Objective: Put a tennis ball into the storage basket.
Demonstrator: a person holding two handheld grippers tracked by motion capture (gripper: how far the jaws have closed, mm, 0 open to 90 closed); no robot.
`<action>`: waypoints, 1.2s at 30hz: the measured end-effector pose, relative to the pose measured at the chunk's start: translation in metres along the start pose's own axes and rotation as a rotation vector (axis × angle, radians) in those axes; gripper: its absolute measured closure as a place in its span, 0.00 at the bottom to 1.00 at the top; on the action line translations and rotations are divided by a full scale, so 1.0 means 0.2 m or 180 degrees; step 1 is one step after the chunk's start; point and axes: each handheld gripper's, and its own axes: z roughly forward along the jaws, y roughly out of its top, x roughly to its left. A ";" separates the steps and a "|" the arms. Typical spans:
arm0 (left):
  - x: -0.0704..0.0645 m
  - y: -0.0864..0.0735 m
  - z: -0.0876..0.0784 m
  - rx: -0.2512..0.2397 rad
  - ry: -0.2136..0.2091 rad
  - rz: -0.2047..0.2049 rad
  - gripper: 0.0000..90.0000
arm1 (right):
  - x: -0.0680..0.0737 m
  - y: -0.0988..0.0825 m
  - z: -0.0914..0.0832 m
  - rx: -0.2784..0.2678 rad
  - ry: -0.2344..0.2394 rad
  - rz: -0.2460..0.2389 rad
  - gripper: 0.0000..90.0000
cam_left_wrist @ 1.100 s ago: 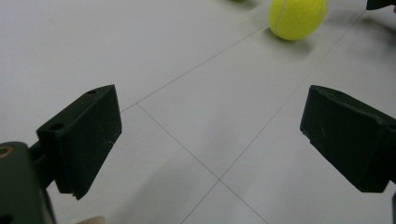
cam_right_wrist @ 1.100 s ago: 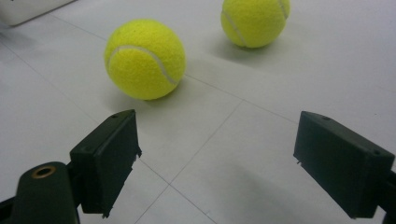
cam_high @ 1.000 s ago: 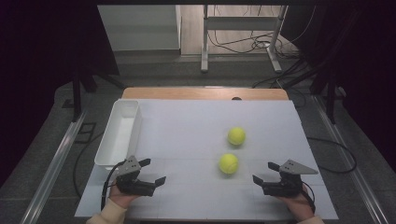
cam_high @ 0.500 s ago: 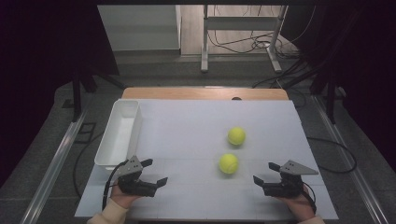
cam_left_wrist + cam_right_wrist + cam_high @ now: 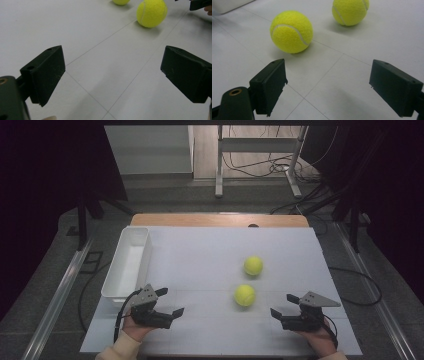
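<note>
Both grippers sit low on the white table [image 5: 200, 250], jaws spread wide and holding nothing. The left gripper [image 5: 169, 303] is around 7 o'clock in the high view, the right gripper [image 5: 285, 306] around 5 o'clock. The near tennis ball [image 5: 245, 295] rests between them, a bit closer to the right one (not touching either). The far tennis ball [image 5: 253, 265] lies just beyond it toward 12 o'clock. A white bin [image 5: 127, 265] sits at 9 o'clock by the table edge.

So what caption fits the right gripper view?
Open right gripper facing two tennis balls on the white table.
</note>
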 end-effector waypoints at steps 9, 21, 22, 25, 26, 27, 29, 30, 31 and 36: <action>-0.03 0.05 0.06 0.0035 -0.0038 0.0055 0.07 | 0.01 0.00 -0.01 -0.0012 0.0016 -0.0005 0.16; -0.05 0.10 0.10 0.0074 -0.0087 0.0122 0.07 | 0.00 0.00 -0.02 -0.0019 0.0004 0.0040 0.16; -0.05 0.10 0.10 0.0074 -0.0087 0.0122 0.07 | 0.00 0.00 -0.02 -0.0019 0.0004 0.0040 0.16; -0.05 0.11 0.11 0.0072 -0.0104 0.0124 0.07 | 0.00 0.00 -0.01 -0.0003 0.0002 0.0043 0.16; -0.06 0.12 0.11 0.0072 -0.0110 0.0127 0.07 | 0.00 0.00 -0.01 0.0000 0.0001 0.0042 0.16; -0.06 0.12 0.12 0.0068 -0.0121 0.0130 0.07 | 0.00 0.00 -0.01 -0.0003 0.0006 0.0041 0.16; -0.06 0.13 0.13 0.0086 -0.0138 0.0135 0.07 | 0.00 0.00 -0.01 0.0003 0.0009 0.0035 0.16; -0.06 0.14 0.14 0.0092 -0.0148 0.0137 0.07 | 0.00 0.00 -0.01 0.0011 0.0016 0.0036 0.16; -0.06 0.14 0.15 0.0100 -0.0163 0.0139 0.07 | 0.00 0.00 0.00 0.0017 0.0021 0.0031 0.16; -0.08 0.18 0.19 0.0123 -0.0225 0.0180 0.07 | 0.00 0.00 0.00 0.0031 0.0024 0.0026 0.16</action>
